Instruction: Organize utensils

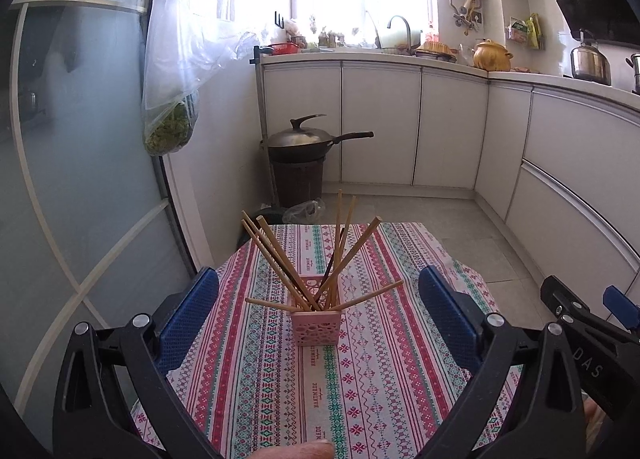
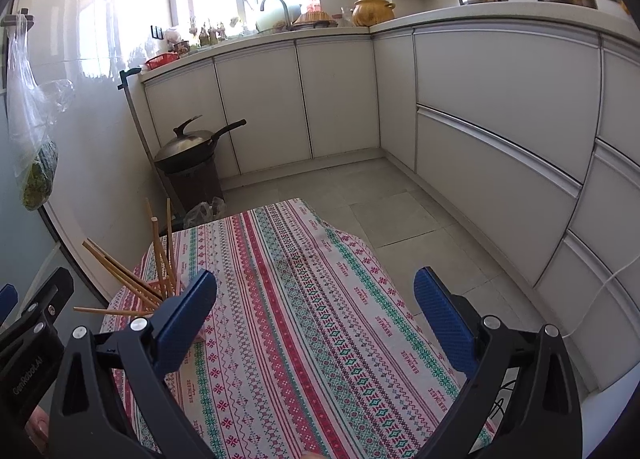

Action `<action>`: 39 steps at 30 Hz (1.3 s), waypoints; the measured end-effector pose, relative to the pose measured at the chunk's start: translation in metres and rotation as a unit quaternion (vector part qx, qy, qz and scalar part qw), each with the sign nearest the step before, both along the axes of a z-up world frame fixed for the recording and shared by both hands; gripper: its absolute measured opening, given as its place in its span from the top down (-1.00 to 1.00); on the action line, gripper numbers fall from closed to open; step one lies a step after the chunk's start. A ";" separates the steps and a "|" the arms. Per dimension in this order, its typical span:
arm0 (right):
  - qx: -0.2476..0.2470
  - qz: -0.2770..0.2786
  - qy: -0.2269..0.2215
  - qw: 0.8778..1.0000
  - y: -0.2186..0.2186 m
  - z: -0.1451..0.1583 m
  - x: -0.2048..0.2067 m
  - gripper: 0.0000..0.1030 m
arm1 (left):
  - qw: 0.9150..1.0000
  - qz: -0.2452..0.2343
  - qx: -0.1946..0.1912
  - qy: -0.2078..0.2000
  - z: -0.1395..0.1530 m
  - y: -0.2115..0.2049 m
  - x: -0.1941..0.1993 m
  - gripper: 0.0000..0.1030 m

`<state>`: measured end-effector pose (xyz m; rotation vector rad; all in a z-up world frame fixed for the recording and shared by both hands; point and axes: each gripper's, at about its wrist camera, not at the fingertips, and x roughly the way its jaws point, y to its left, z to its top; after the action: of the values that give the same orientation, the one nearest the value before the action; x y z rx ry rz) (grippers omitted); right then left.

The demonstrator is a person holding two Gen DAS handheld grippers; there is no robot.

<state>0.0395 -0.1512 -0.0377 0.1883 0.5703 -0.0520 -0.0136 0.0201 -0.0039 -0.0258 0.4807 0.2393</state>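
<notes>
A pink perforated holder (image 1: pixel 317 321) stands upright on the patterned tablecloth (image 1: pixel 372 379), mid-table. Several wooden chopsticks (image 1: pixel 280 255) fan out of it, with one dark chopstick among them. My left gripper (image 1: pixel 318 299) is open and empty, its blue pads either side of the holder but nearer the camera. My right gripper (image 2: pixel 316 301) is open and empty over bare cloth (image 2: pixel 320 319), to the right of the holder. In the right wrist view the chopsticks (image 2: pixel 120 275) show at the left and the holder is mostly hidden behind the left finger (image 2: pixel 188 319).
The small table ends just beyond the holder, with tiled floor (image 1: pixel 400 207) past it. A covered wok (image 1: pixel 304 141) sits on a dark bin by white cabinets (image 1: pixel 380 123). A glass door (image 1: pixel 80 179) with a hanging bag of greens (image 1: pixel 170 131) is at left.
</notes>
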 end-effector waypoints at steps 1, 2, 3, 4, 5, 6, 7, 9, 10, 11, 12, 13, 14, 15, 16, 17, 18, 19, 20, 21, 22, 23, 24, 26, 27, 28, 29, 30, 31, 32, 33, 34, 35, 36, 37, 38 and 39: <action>0.001 0.000 0.000 1.000 -0.001 0.000 0.000 -0.87 | 1.000 0.001 0.000 0.000 0.000 0.000 0.000 -0.86; 0.001 0.000 0.000 1.000 -0.001 0.001 0.000 -0.87 | 1.000 0.001 0.001 0.000 0.000 0.000 0.000 -0.86; 0.001 0.000 0.000 1.000 0.000 0.001 0.000 -0.87 | 1.000 0.002 0.002 0.000 0.000 -0.001 0.000 -0.86; 0.001 0.001 0.000 1.000 -0.001 0.001 0.001 -0.87 | 1.000 0.002 0.002 0.000 0.000 -0.001 0.000 -0.86; 0.001 0.001 0.001 1.000 -0.001 0.001 0.001 -0.87 | 1.000 0.001 0.002 0.001 -0.001 -0.001 0.000 -0.86; 0.001 0.001 0.001 1.000 -0.001 0.001 0.001 -0.87 | 1.000 0.001 0.001 0.001 -0.001 -0.001 0.001 -0.86; 0.001 0.001 0.002 1.000 -0.001 0.001 0.002 -0.87 | 1.000 0.001 0.001 0.002 -0.001 -0.001 0.001 -0.86; 0.000 0.002 0.003 1.000 -0.001 0.001 0.002 -0.87 | 1.000 0.001 0.002 0.003 -0.002 0.000 0.001 -0.86; 0.000 0.002 0.003 1.000 -0.001 0.001 0.001 -0.87 | 1.000 0.002 0.002 0.003 -0.002 0.000 0.001 -0.86; -0.001 0.002 0.005 1.000 -0.001 0.001 0.002 -0.87 | 1.000 0.002 0.002 0.004 -0.002 0.000 0.001 -0.86; -0.001 0.002 0.006 1.000 -0.001 0.001 0.002 -0.87 | 1.000 0.002 0.001 0.005 -0.003 0.001 0.002 -0.86; 0.000 0.003 0.007 1.000 0.000 0.000 0.002 -0.87 | 1.000 0.002 0.001 0.006 -0.003 0.002 0.002 -0.86; 0.001 0.003 0.008 1.000 -0.001 0.000 0.003 -0.87 | 1.000 0.003 0.000 0.006 -0.003 0.002 0.002 -0.86; 0.002 0.003 0.009 1.000 -0.001 0.000 0.003 -0.87 | 1.000 0.004 0.000 0.007 -0.003 0.002 0.003 -0.86; 0.002 0.003 0.009 1.000 -0.001 0.000 0.004 -0.87 | 1.000 0.004 -0.001 0.008 -0.003 0.002 0.003 -0.86; 0.002 0.003 0.010 1.000 -0.001 0.000 0.004 -0.87 | 1.000 0.005 -0.001 0.009 -0.003 0.002 0.003 -0.86; 0.003 0.003 0.010 1.000 -0.001 0.000 0.004 -0.87 | 1.000 0.005 -0.002 0.009 -0.003 0.003 0.003 -0.86; 0.003 0.004 0.011 1.000 -0.001 0.000 0.003 -0.87 | 1.000 0.005 -0.002 0.010 -0.003 0.003 0.003 -0.86; 0.003 0.004 0.012 1.000 0.000 -0.001 0.004 -0.87 | 1.000 0.005 -0.002 0.010 -0.004 0.003 0.003 -0.86; 0.003 0.004 0.012 1.000 0.000 -0.001 0.004 -0.87 | 1.000 0.005 -0.002 0.010 -0.004 0.003 0.003 -0.86; 0.003 0.003 0.012 1.000 0.000 -0.001 0.004 -0.87 | 1.000 0.005 -0.002 0.010 -0.003 0.003 0.003 -0.86; 0.003 0.004 0.013 1.000 0.000 -0.002 0.004 -0.87 | 1.000 0.005 -0.002 0.010 -0.003 0.003 0.003 -0.86; 0.003 0.003 0.013 1.000 0.000 -0.002 0.004 -0.87 | 1.000 0.005 -0.003 0.010 -0.003 0.003 0.003 -0.86; 0.003 0.003 0.013 1.000 0.000 -0.002 0.004 -0.87 | 1.000 0.005 -0.003 0.010 -0.004 0.004 0.003 -0.86; 0.003 0.003 0.013 1.000 0.000 -0.002 0.004 -0.87 | 1.000 0.005 -0.003 0.011 -0.004 0.004 0.003 -0.86; 0.003 0.003 0.014 1.000 0.000 -0.002 0.004 -0.87 | 1.000 0.005 -0.004 0.011 -0.004 0.005 0.003 -0.86; 0.004 0.003 0.014 1.000 -0.001 -0.002 0.005 -0.87 | 1.000 0.006 -0.003 0.012 -0.004 0.005 0.003 -0.86; 0.004 0.003 0.014 1.000 -0.001 -0.002 0.005 -0.87 | 1.000 0.006 -0.003 0.012 -0.004 0.004 0.003 -0.86; 0.003 0.003 0.014 1.000 -0.001 -0.002 0.005 -0.87 | 1.000 0.006 -0.003 0.013 -0.004 0.004 0.003 -0.86; 0.003 0.003 0.014 1.000 -0.001 -0.002 0.005 -0.87 | 1.000 0.006 -0.003 0.013 -0.004 0.004 0.003 -0.86; 0.003 0.003 0.014 1.000 0.000 -0.002 0.006 -0.87 | 1.000 0.005 -0.002 0.014 -0.004 0.003 0.004 -0.86; 0.003 0.003 0.015 1.000 0.000 -0.002 0.006 -0.87 | 1.000 0.005 -0.002 0.014 -0.004 0.004 0.004 -0.86; 0.003 0.003 0.015 1.000 0.000 -0.002 0.006 -0.87 | 1.000 0.006 -0.002 0.014 -0.004 0.004 0.004 -0.86; 0.003 0.003 0.016 1.000 0.000 -0.002 0.006 -0.87 | 1.000 0.006 -0.002 0.014 -0.005 0.004 0.004 -0.86; 0.004 0.003 0.016 1.000 0.000 -0.002 0.006 -0.87 | 1.000 0.005 -0.002 0.014 -0.005 0.004 0.004 -0.86; 0.004 0.003 0.017 1.000 0.000 -0.003 0.006 -0.87 | 1.000 0.006 -0.003 0.014 -0.005 0.004 0.004 -0.86; 0.004 0.003 0.017 1.000 0.000 -0.003 0.006 -0.87 | 1.000 0.006 -0.002 0.014 -0.005 0.004 0.004 -0.86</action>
<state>0.0456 -0.1516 -0.0402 0.1946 0.6048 -0.0470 -0.0097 0.0238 -0.0085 -0.0296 0.5086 0.2507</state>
